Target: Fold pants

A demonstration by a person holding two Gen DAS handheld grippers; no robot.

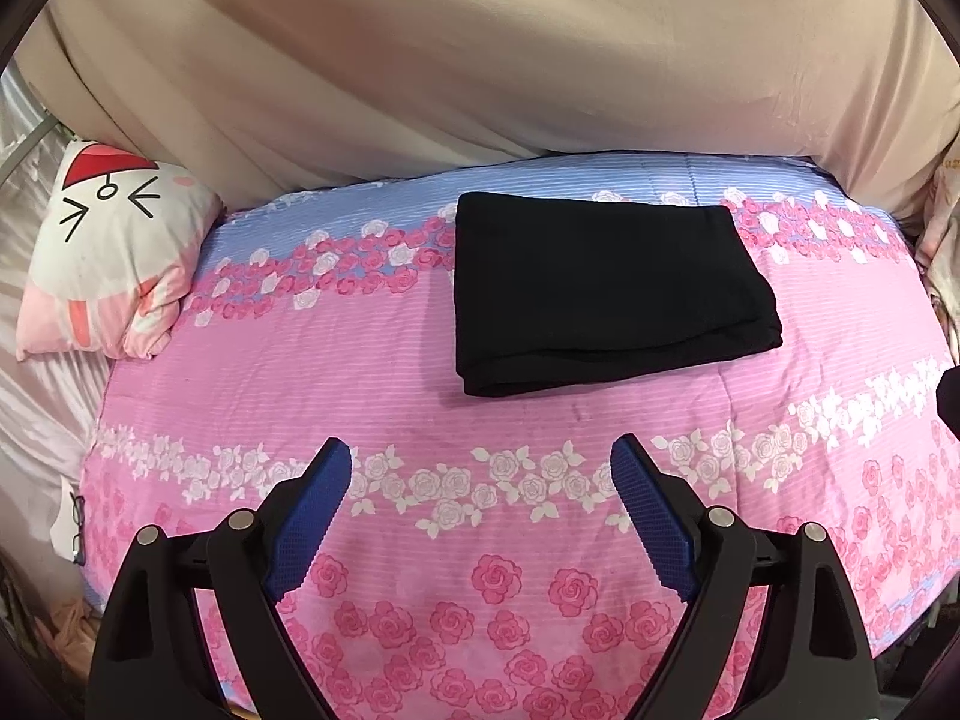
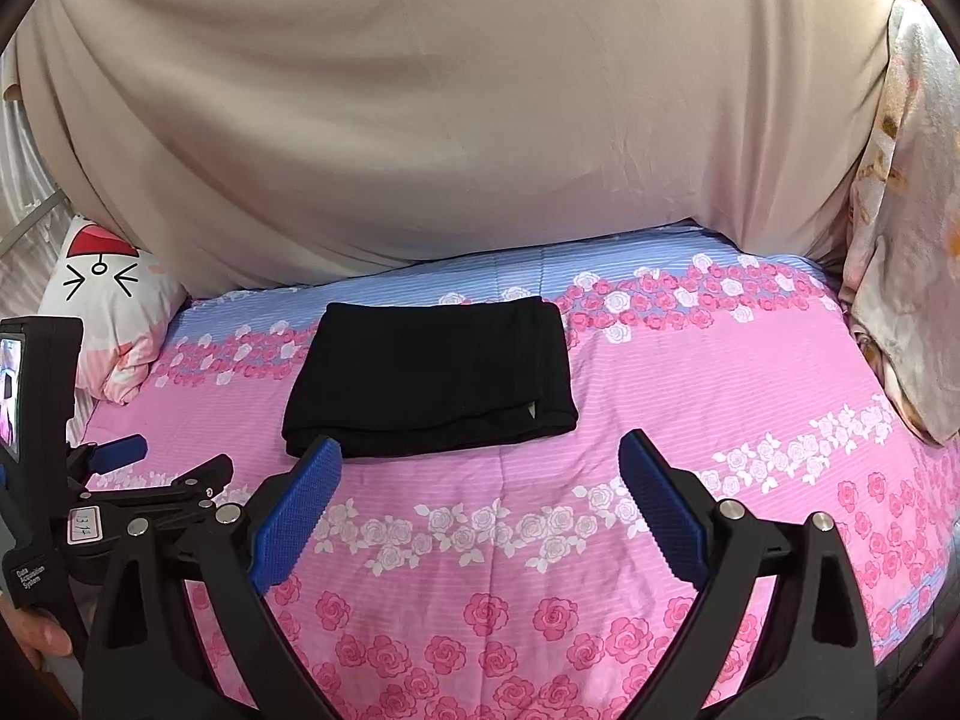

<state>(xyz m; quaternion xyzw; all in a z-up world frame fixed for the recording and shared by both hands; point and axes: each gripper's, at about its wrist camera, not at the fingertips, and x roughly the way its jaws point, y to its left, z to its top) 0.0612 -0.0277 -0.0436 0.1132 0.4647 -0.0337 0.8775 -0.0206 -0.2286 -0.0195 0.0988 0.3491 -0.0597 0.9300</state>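
Black pants [image 1: 606, 294] lie folded on the floral bedspread [image 1: 420, 372], long axis crosswise, ahead of both grippers. Left gripper [image 1: 480, 468] and right gripper [image 2: 480, 456] gape empty; right seems nearer.

The bed [image 1: 420, 372] (pink rose-print cover) carries folded black pants [image 1: 600, 294] and a cartoon pillow [image 1: 114, 252].
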